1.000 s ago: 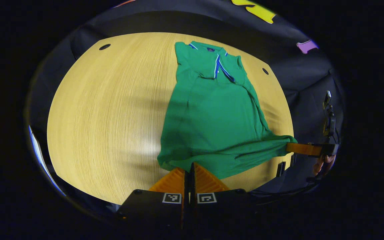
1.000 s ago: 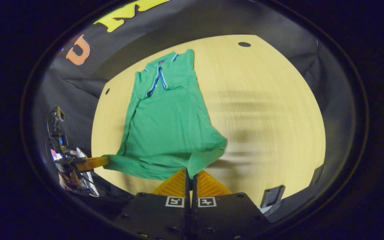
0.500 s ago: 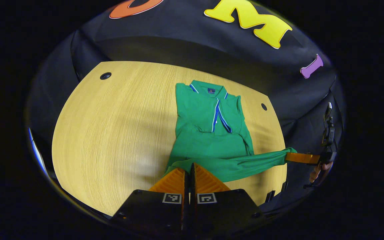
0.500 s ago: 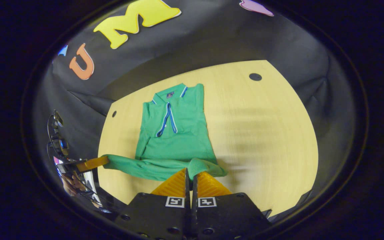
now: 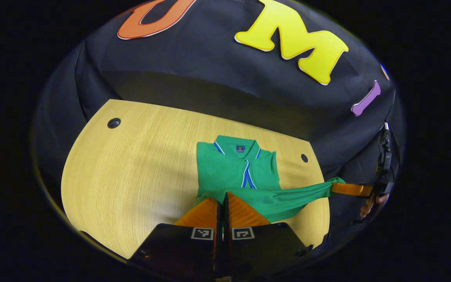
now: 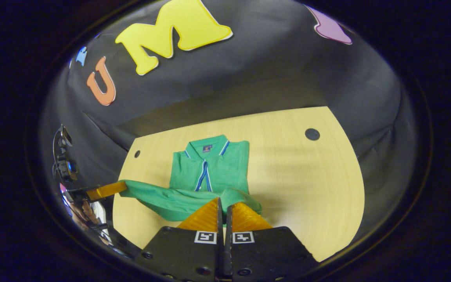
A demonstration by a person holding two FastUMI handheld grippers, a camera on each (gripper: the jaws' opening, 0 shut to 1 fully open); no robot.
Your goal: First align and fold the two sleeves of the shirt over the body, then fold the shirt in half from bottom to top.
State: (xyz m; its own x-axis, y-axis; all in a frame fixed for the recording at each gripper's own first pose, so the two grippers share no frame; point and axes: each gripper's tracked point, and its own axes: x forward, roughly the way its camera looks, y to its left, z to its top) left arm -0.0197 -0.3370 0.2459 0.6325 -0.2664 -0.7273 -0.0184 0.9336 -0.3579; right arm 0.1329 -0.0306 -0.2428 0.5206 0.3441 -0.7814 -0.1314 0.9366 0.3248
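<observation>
We grip hem corners: left gripper [image 5: 221, 203] and right gripper [image 6: 223, 209] clamped on shirt [image 5: 238, 168]. Soft, limp; sags between.

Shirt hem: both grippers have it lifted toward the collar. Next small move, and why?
Probably carry the hem forward and lower it at the collar: left gripper and right gripper both pinch it, and the shirt is only part-covered.
</observation>
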